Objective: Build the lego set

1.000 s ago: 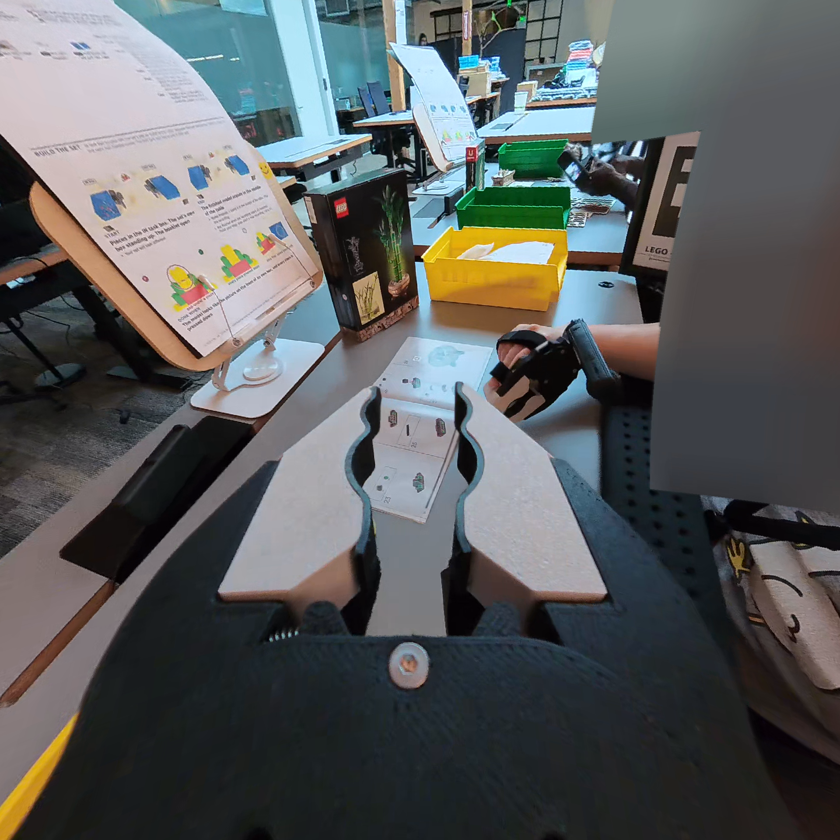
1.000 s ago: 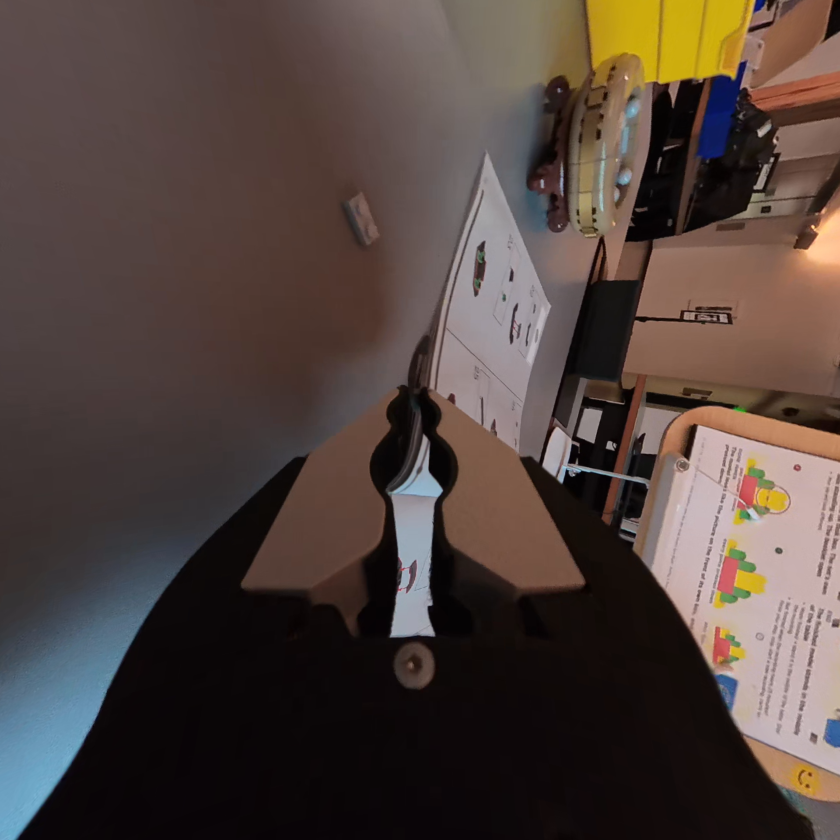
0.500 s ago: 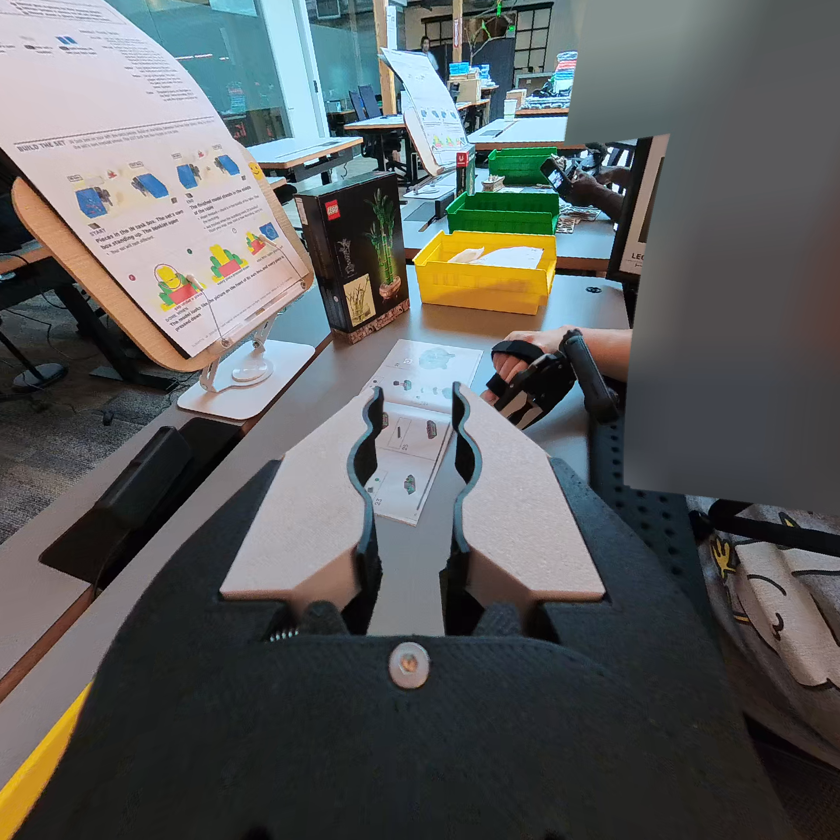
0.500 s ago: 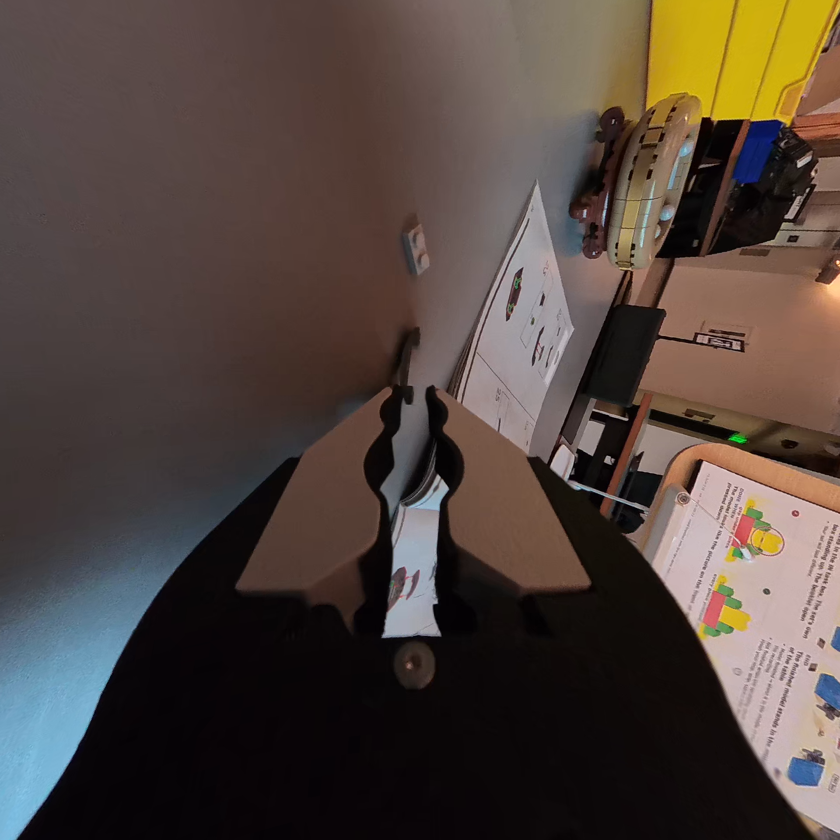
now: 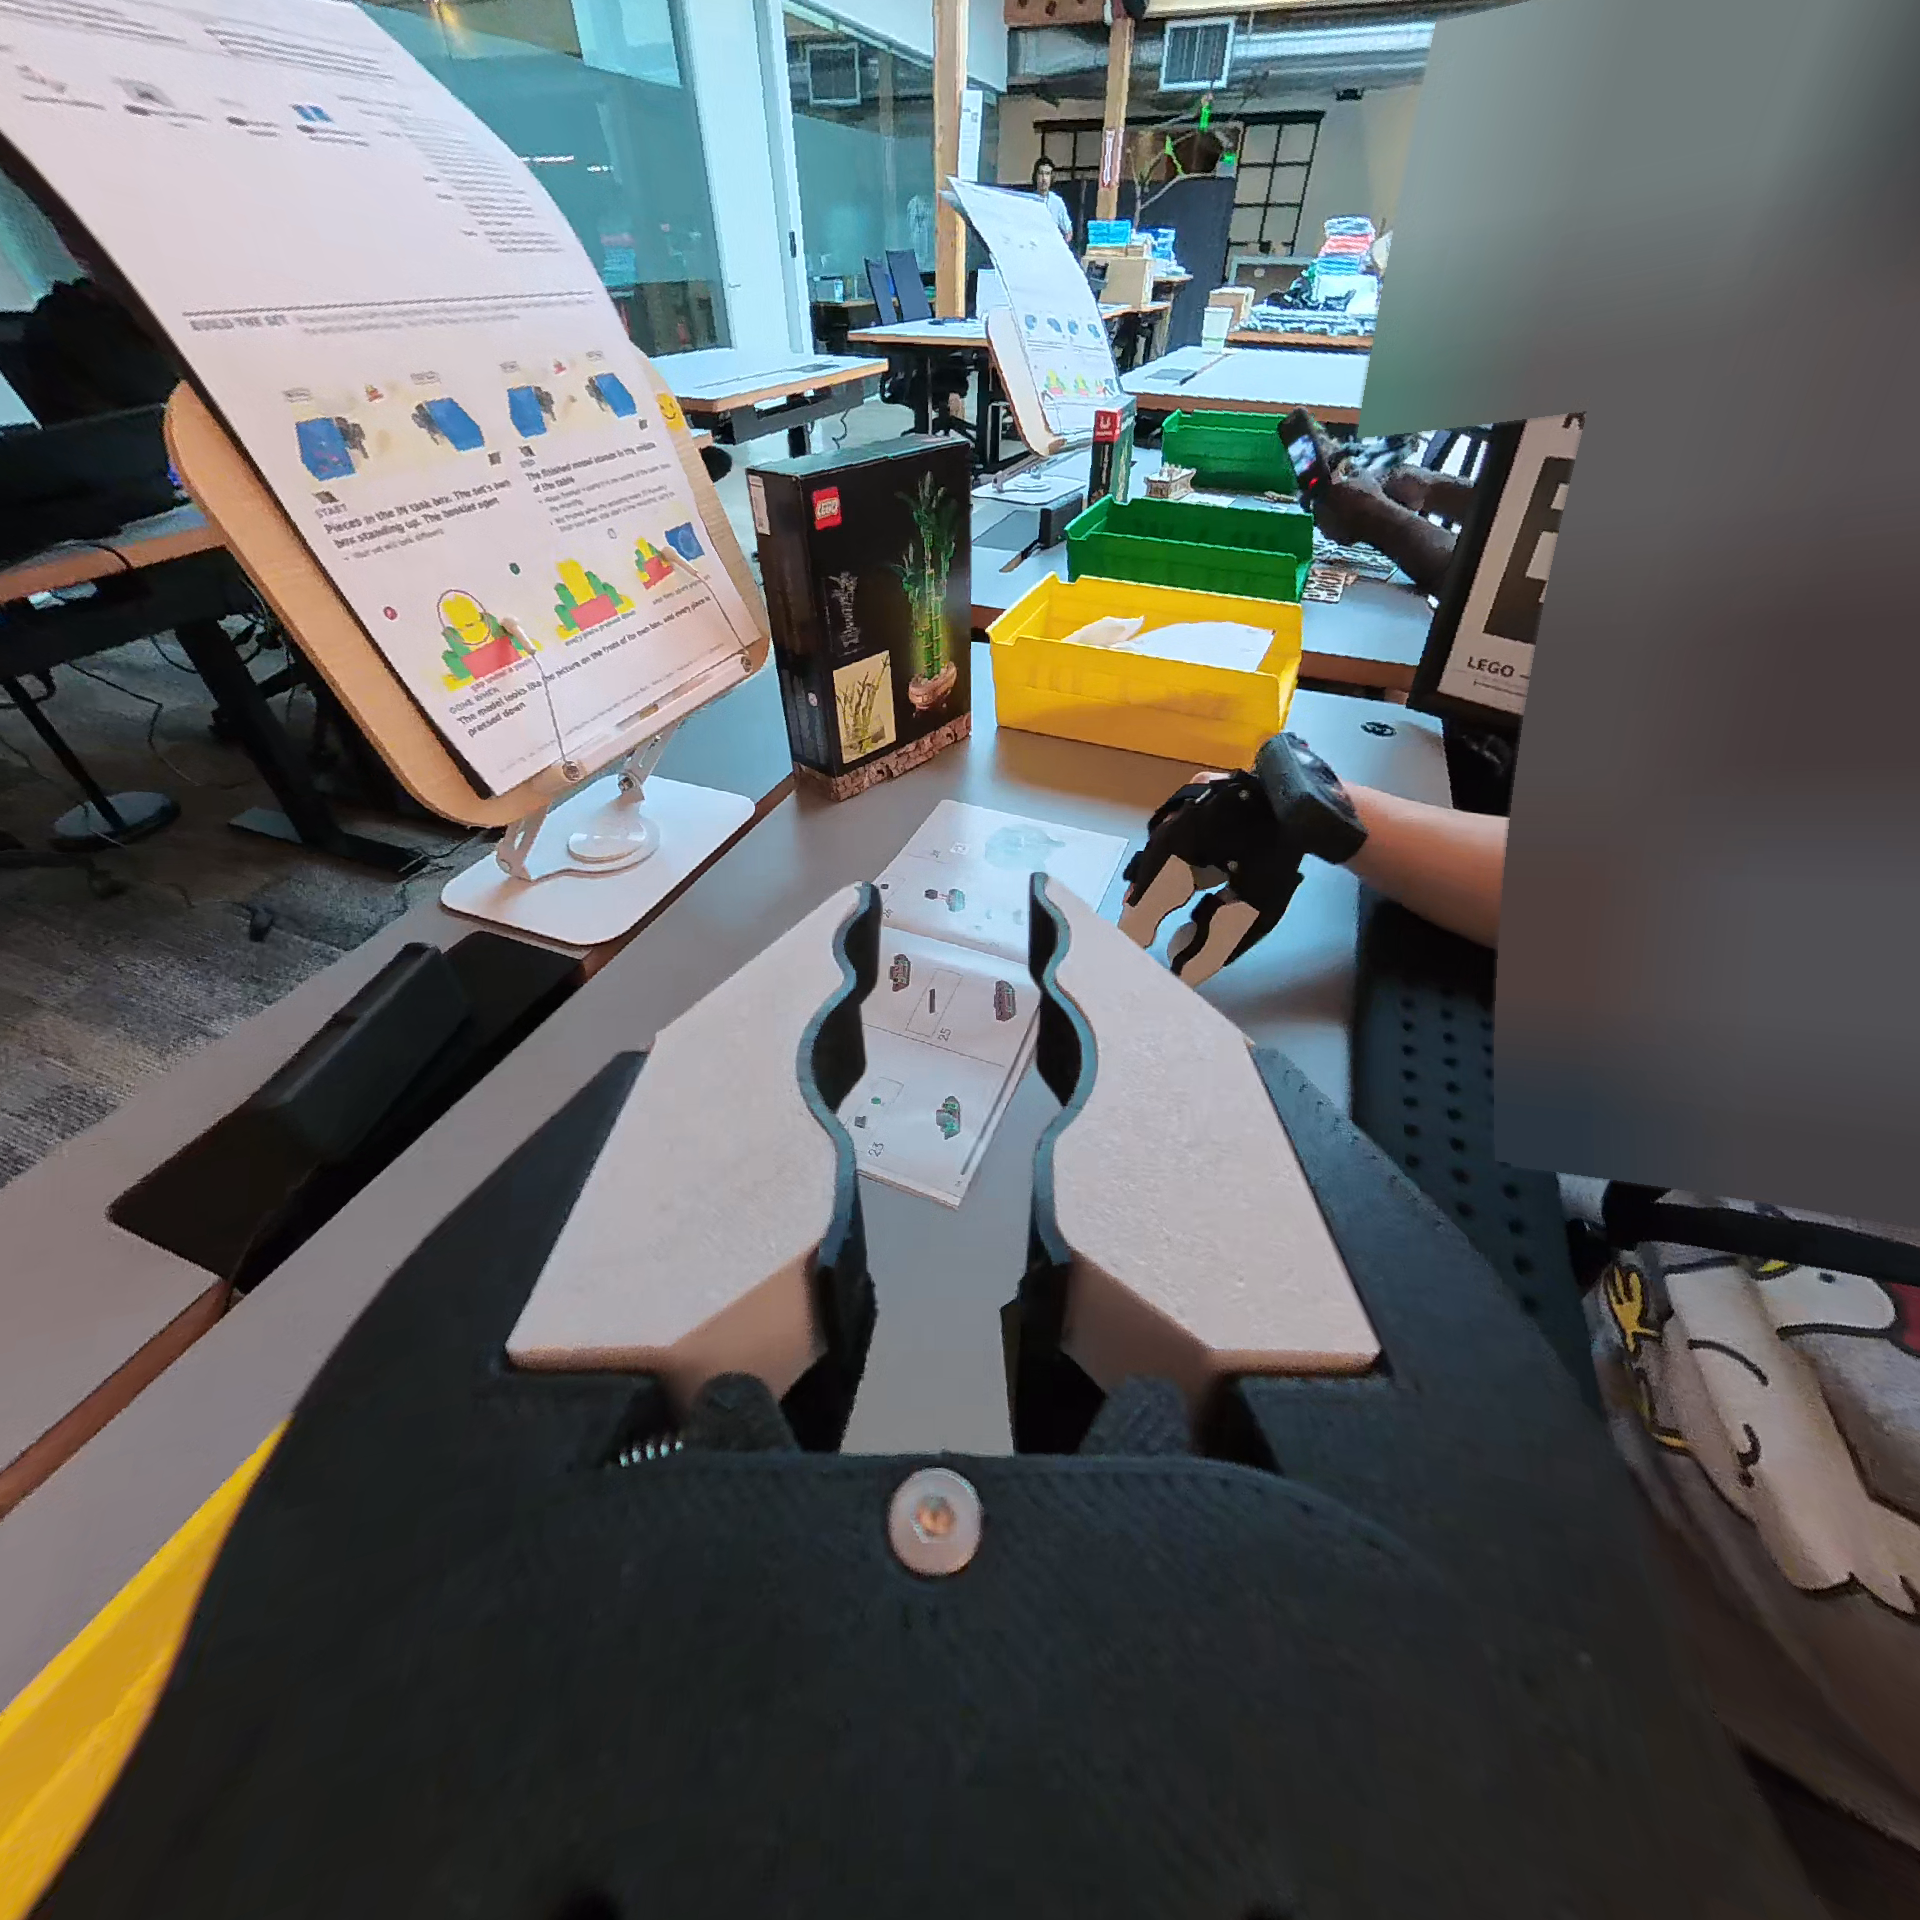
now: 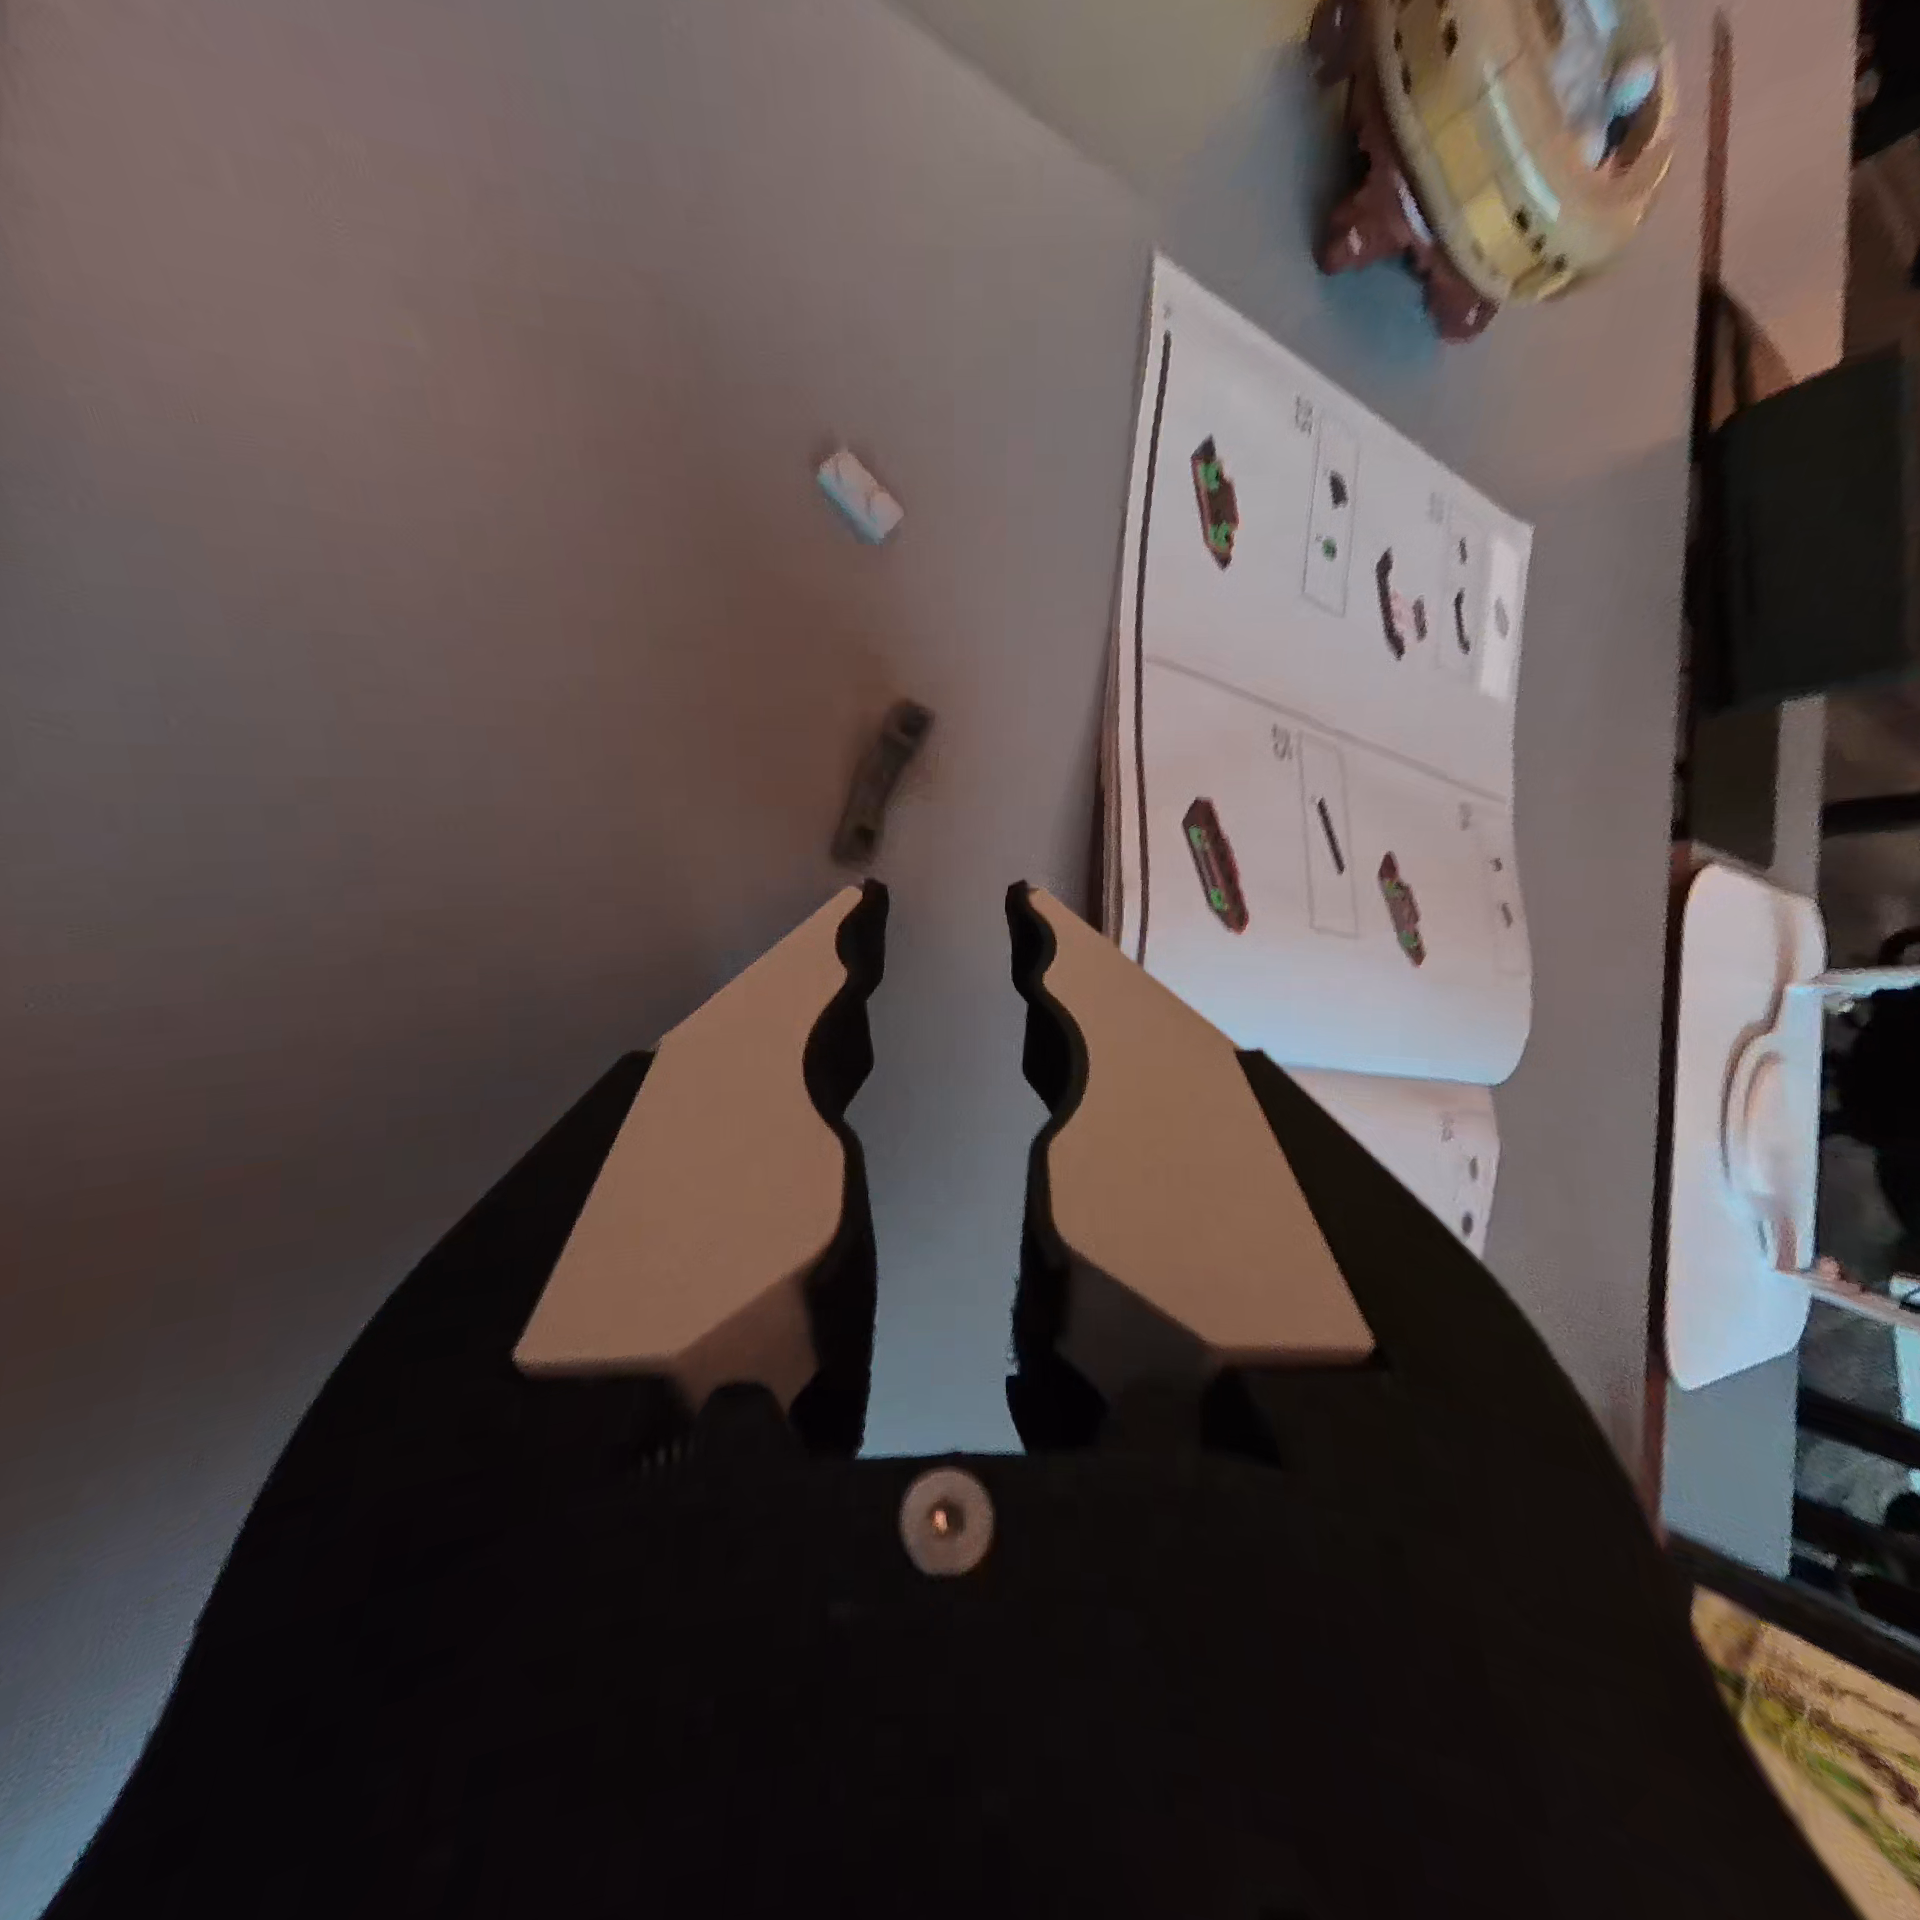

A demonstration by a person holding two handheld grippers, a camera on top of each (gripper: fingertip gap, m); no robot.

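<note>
My left gripper is open and empty, held above the near side of the grey table. The open instruction booklet lies flat just beyond its fingertips. My right gripper is open and empty, low over the table; it also shows in the left wrist view, right of the booklet. A dark grey long Lego piece lies just past its fingertips, and a small white piece lies farther on. The booklet is beside them. A partly built tan and brown model stands beyond the booklet.
A black Lego box stands behind the booklet, with a yellow bin and green bins to its right. A tilted instruction board on a white stand is at the left. A yellow edge shows at the bottom left. To reach the small white piece in a straight line is about 8 cm for my right fingers, about 35 cm for my left.
My right gripper was shut on a booklet page; it has opened, let the page go and moved off to the side of the booklet. My left gripper has drawn back a little.
</note>
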